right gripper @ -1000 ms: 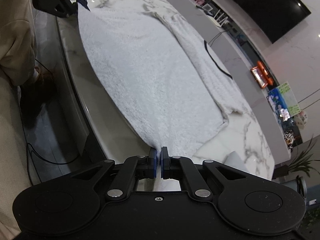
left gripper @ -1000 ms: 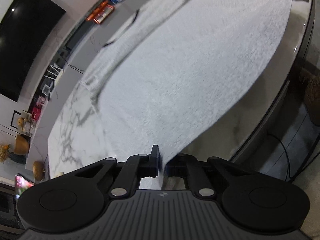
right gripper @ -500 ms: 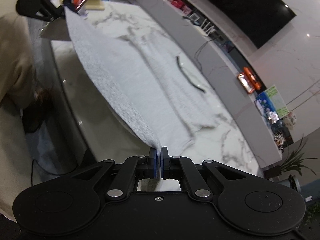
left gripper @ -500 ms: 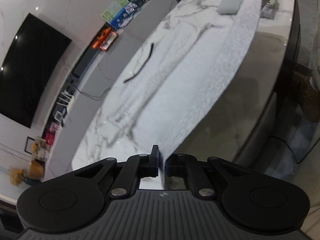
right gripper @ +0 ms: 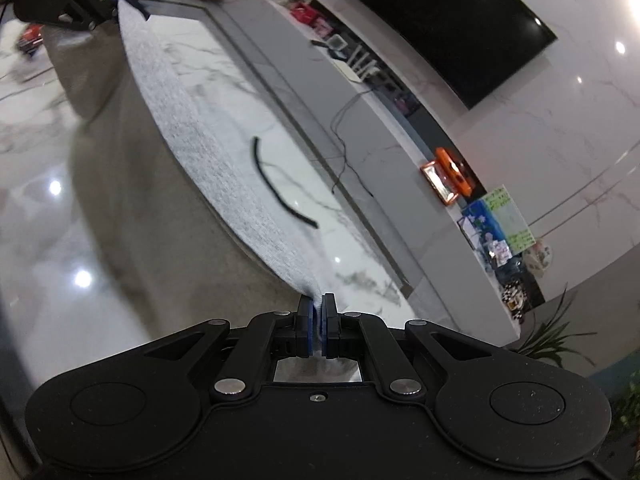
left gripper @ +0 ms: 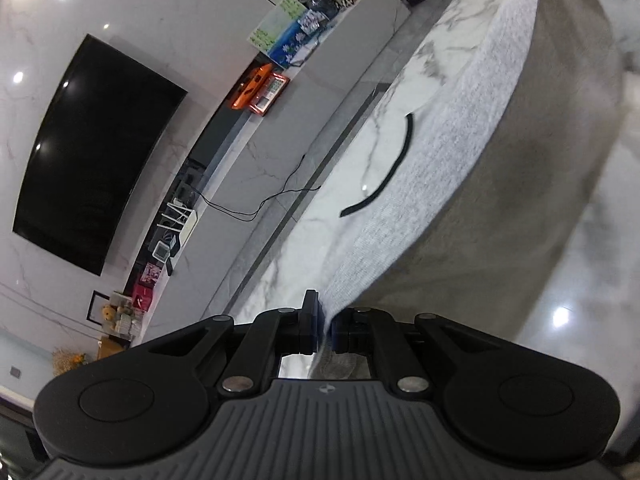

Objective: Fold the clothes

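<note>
White fuzzy knitted garment (left gripper: pixel 460 152) stretches taut above the white marble worktop (left gripper: pixel 352 184), pinched by left gripper (left gripper: pixel 325 328) and right gripper (right gripper: pixel 317 320).

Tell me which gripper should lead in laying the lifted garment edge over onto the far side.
Neither clearly. The left gripper and right gripper are each shut on one corner of the grey garment, its edge stretched taut between them above the marble table. Probably move both together.
</note>
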`<action>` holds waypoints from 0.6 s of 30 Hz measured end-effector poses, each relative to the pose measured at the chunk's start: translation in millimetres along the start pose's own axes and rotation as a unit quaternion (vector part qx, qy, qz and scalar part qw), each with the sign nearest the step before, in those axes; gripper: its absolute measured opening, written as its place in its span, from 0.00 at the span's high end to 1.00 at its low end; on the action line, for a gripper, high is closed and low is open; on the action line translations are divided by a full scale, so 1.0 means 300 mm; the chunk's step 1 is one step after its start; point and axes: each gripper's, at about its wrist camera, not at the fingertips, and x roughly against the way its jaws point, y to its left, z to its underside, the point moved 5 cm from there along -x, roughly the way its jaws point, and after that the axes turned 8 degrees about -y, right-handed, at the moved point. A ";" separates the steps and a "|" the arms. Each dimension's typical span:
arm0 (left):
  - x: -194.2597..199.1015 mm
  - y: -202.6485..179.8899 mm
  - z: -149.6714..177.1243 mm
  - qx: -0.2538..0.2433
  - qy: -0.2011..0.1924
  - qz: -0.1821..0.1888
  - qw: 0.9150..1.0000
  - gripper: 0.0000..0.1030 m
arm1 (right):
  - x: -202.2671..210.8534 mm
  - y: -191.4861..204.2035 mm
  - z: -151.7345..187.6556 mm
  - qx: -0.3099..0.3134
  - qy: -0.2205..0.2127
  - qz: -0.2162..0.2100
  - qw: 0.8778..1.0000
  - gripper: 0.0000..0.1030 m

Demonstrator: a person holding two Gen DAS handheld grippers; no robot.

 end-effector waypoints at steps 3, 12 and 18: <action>-0.117 0.017 -0.018 -0.004 0.007 0.008 1.000 0.95 | -0.152 -0.055 -0.006 -0.005 0.009 -0.002 1.000 0.98; -0.572 -0.012 -0.026 0.044 0.040 0.072 0.996 0.88 | -0.630 -0.111 0.077 -0.056 0.066 -0.047 0.995 0.98; -0.665 0.008 0.037 0.115 0.042 0.060 0.991 0.54 | -0.750 -0.122 0.135 -0.135 0.067 -0.050 0.987 0.76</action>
